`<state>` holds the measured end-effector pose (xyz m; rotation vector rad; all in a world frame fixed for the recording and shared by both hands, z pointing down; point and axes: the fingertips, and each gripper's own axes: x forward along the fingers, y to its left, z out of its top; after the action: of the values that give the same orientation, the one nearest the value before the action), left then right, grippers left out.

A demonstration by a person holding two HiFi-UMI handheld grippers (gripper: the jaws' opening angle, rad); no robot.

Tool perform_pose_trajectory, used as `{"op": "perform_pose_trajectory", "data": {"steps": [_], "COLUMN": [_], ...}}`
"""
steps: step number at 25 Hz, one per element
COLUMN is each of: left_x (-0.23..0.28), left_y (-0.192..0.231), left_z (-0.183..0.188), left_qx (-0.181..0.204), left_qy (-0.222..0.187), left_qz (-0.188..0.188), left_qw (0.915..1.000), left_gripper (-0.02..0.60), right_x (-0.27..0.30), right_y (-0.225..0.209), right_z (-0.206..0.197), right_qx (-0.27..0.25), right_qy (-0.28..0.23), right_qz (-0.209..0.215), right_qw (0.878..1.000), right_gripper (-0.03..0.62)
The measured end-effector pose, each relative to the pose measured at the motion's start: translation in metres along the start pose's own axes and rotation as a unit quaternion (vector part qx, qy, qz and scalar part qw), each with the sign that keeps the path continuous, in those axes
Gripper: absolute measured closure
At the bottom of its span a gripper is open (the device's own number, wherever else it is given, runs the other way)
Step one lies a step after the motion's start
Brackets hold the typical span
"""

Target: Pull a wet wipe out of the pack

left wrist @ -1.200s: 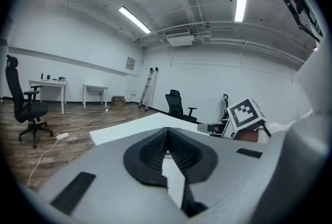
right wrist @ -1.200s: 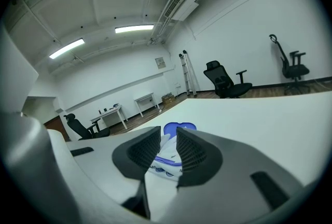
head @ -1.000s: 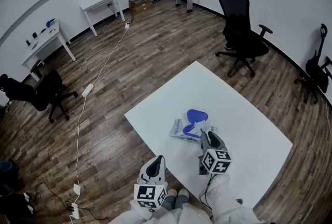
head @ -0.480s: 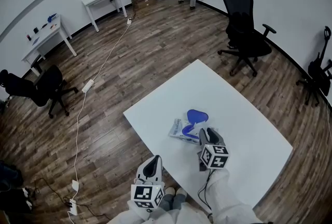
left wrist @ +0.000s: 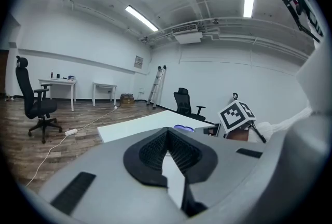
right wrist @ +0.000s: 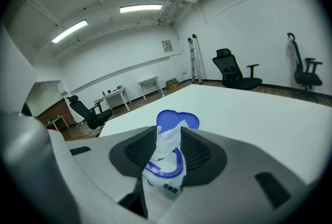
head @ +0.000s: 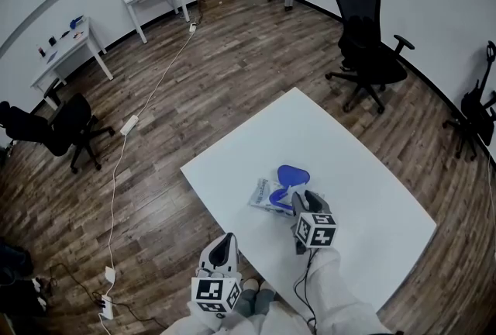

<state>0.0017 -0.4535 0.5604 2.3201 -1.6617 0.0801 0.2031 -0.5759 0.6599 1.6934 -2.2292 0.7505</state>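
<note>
On the white bench (head: 364,170), toward its near edge, the wet wipe pack (head: 267,194) is lying flat with its blue flap (head: 293,174) standing open, in the same spot as a second ago. The right gripper (head: 301,202) is hanging over the pack's near end and is sitting a little lower and closer to it than in the earlier head view. Its jaws have just been opening and are now standing apart. In the right gripper view a crumpled white wipe (right wrist: 167,140) is rising from the pack's blue-ringed opening (right wrist: 165,168) into the gap between them (whether the pads are brushing its sides is hard to tell), with the flap (right wrist: 177,119) showing just behind.

The left gripper (head: 223,244) is hovering off the bench's near edge, well apart from the pack, much where it was before. Its jaws (left wrist: 167,132) are meeting at the tips with nothing between them. The right gripper's marker cube (left wrist: 237,115) is showing beyond them.
</note>
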Motion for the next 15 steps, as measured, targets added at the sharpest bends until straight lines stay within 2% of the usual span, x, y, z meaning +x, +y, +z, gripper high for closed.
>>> {"op": "perform_pose_trajectory", "data": {"steps": [15], "left_x": [-0.001], "left_y": [0.014], "left_z": [-0.003], "left_qx": [-0.006], "left_qy": [0.005], "left_qz": [0.021], "left_qw": [0.9998], "left_gripper": [0.583], "right_x": [0.017], "right_y": [0.003], "right_z": [-0.011], "right_qx": [-0.008], "right_qy": [0.042], "right_qz": [-0.006], "right_qw": [0.999], "right_gripper": [0.464]}}
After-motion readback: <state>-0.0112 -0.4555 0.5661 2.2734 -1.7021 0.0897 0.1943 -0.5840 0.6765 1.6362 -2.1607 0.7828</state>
